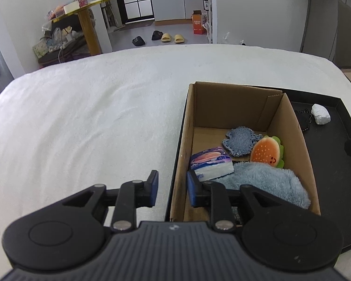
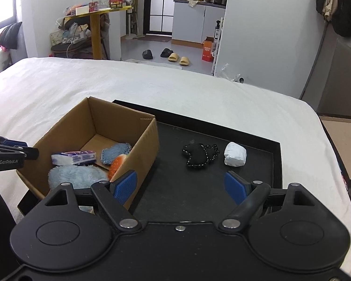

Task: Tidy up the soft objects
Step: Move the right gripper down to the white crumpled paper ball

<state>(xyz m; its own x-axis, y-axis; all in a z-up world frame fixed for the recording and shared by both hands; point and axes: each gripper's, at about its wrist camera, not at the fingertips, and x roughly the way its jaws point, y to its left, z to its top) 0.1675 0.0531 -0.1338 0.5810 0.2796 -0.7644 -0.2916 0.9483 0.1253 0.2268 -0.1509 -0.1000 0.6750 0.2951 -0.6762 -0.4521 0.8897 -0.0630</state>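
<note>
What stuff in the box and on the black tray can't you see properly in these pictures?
- Burger plush: right wrist view, the cardboard box wall covers most of it.
- Fluffy blue cloth: left wrist view, its near end sits behind the left gripper.
- Black beaded pouch: left wrist view, the box wall hides nearly all of it.
- Tissue pack lettering: too small to read.
- Black tray: near edge hidden by the right gripper.
</note>
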